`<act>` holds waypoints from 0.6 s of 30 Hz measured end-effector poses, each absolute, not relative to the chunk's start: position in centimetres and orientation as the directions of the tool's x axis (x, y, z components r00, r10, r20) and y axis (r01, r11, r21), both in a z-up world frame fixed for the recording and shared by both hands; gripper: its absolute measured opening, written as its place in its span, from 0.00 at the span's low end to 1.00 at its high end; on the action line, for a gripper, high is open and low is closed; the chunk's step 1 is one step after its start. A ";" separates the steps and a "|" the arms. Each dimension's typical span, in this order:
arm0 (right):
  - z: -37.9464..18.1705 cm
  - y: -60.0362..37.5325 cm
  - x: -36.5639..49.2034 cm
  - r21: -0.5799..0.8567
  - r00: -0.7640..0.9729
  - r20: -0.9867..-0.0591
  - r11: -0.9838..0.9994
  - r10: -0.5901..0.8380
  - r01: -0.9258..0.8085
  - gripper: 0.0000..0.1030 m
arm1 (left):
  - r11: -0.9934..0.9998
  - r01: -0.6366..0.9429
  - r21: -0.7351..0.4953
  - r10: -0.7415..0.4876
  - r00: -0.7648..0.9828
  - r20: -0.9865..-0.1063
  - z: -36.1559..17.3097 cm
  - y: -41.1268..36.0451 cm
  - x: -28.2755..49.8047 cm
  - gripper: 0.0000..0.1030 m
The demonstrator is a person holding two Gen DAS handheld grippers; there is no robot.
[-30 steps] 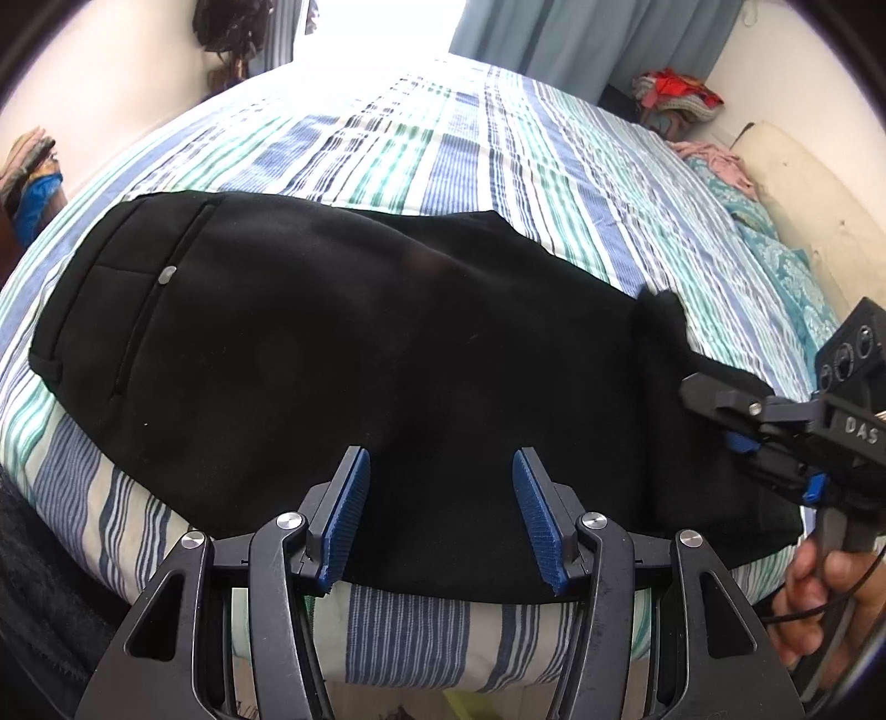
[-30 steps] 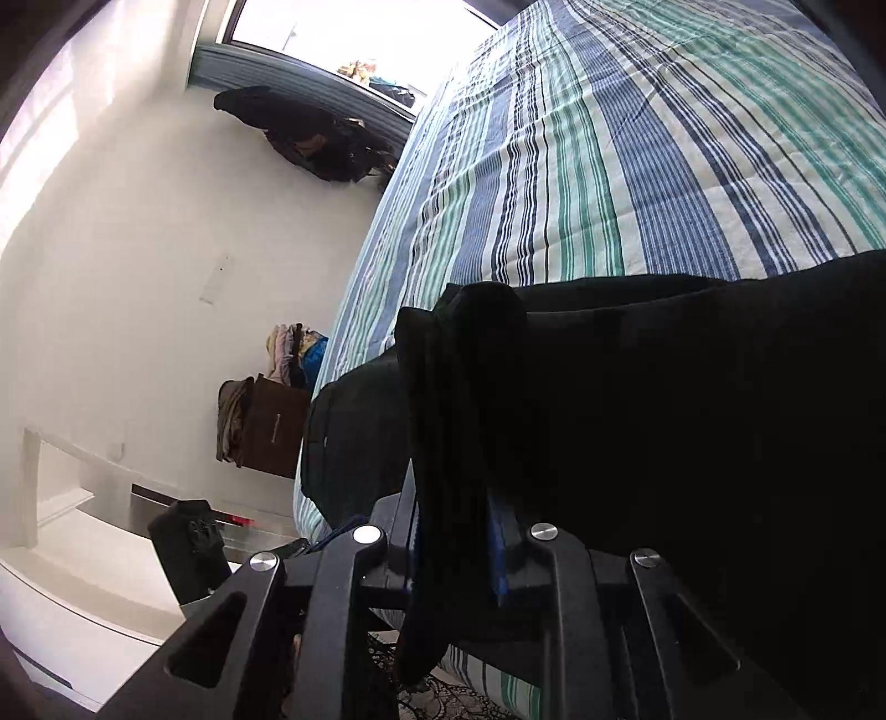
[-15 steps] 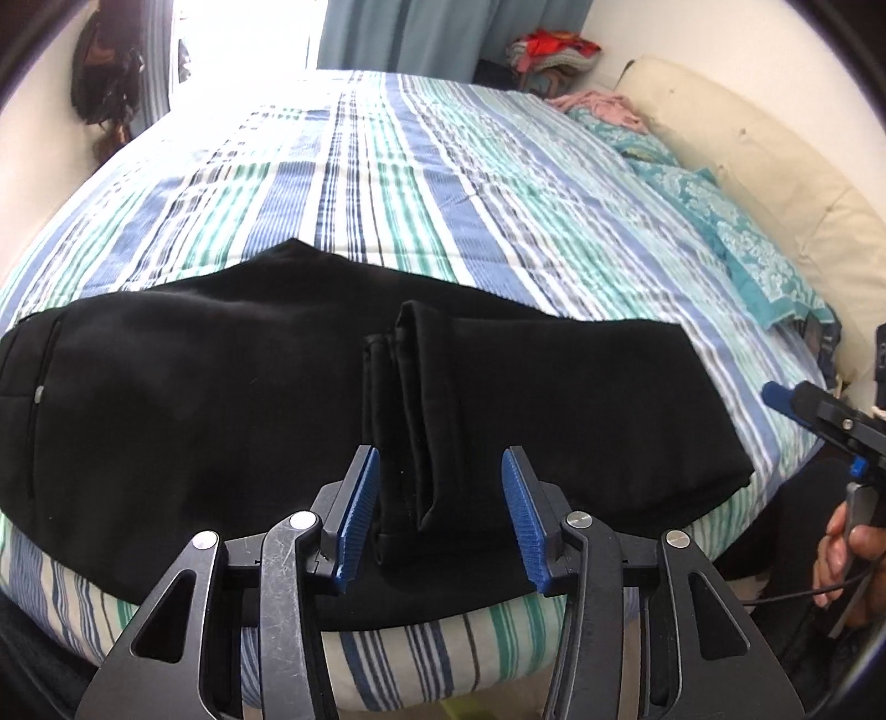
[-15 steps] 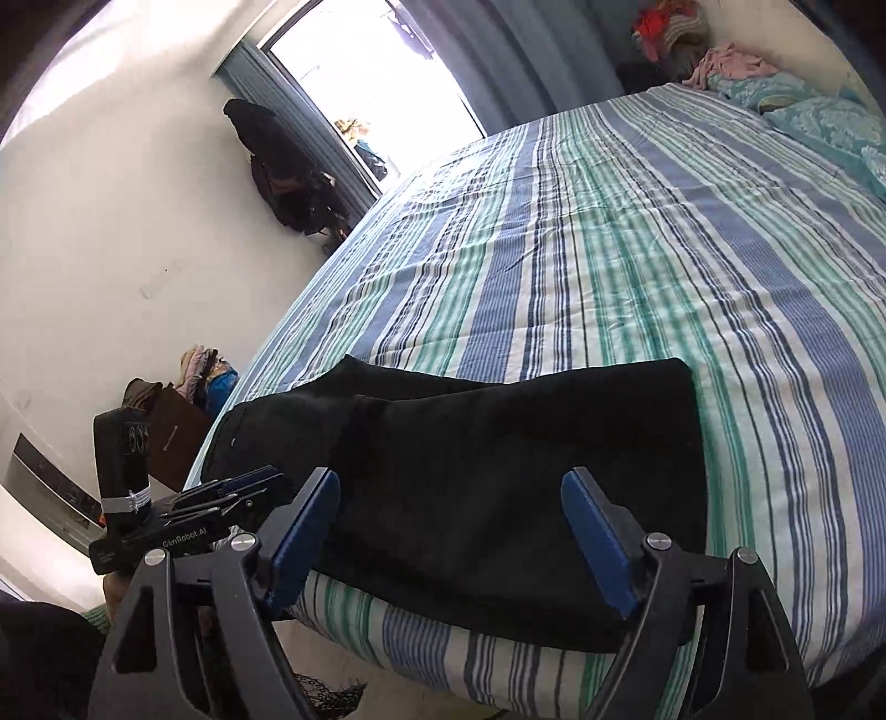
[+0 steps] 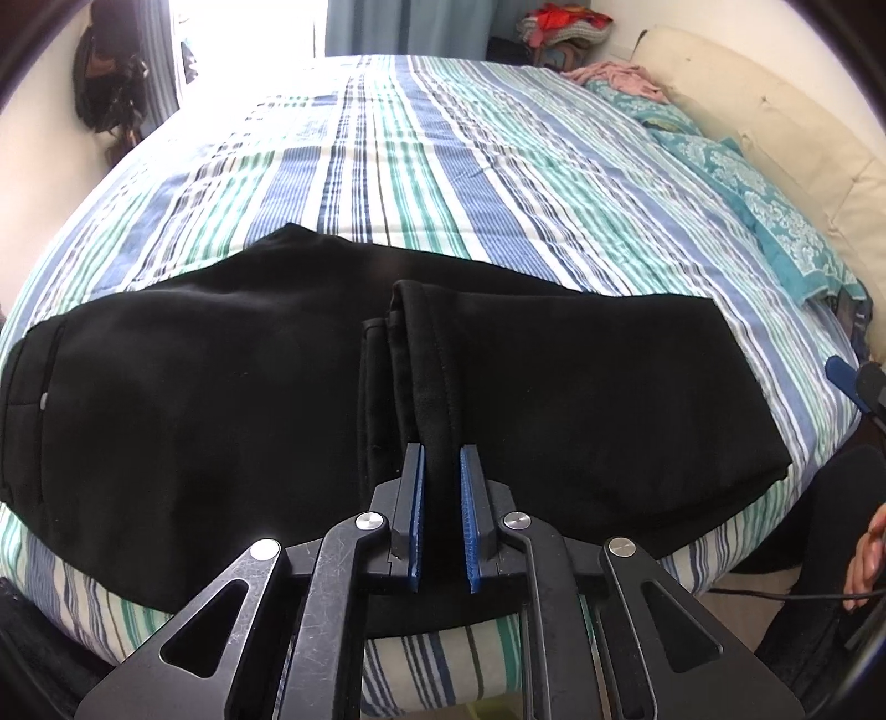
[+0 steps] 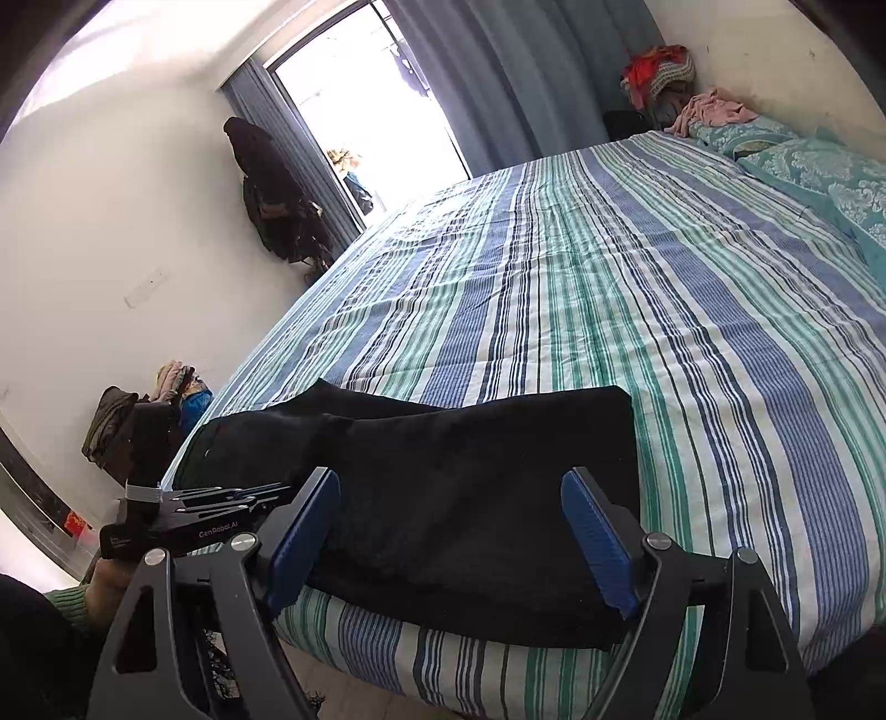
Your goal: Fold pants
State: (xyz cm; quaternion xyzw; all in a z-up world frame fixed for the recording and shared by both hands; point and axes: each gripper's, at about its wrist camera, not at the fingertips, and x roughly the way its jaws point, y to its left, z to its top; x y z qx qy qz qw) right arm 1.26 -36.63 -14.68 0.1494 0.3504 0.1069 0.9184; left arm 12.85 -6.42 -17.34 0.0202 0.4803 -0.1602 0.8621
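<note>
Black pants (image 5: 221, 399) lie along the near edge of the striped bed (image 5: 443, 166), the legs folded back so the cuffs (image 5: 412, 354) rest mid-garment. My left gripper (image 5: 442, 487) is shut on the cuff end at the near edge. My right gripper (image 6: 451, 531) is open and empty, held just in front of the folded end of the pants (image 6: 470, 487). The left gripper also shows in the right wrist view (image 6: 221, 507), and a blue tip of the right gripper shows at the right edge of the left wrist view (image 5: 841, 371).
Teal pillows (image 5: 764, 210) and a cream headboard (image 5: 775, 133) are at the right. Clothes piles (image 5: 565, 27) sit in the far corner by the curtains. A dark coat (image 6: 271, 194) hangs by the window. The far half of the bed holds only the striped sheet.
The right gripper let go of the pant legs after laying them over and drew back open. The left gripper moved right to the cuffs and closed on them.
</note>
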 end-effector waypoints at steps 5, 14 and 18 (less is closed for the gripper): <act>-15.2 -37.1 1.2 0.358 0.724 -0.617 0.929 0.308 -0.090 0.80 | 0.957 0.276 -0.086 -0.216 0.487 -0.847 -18.1 -4.9 12.3 0.10; -23.2 -34.2 5.1 0.459 0.432 -0.780 0.883 0.452 -0.096 0.81 | 0.959 0.271 -0.086 -0.221 0.518 -0.827 -17.5 -4.7 11.8 0.46; -23.2 -34.2 4.9 0.455 0.440 -0.778 0.885 0.449 -0.098 0.81 | 0.970 0.187 -0.157 -0.239 0.599 -0.764 -15.4 -2.3 12.1 0.56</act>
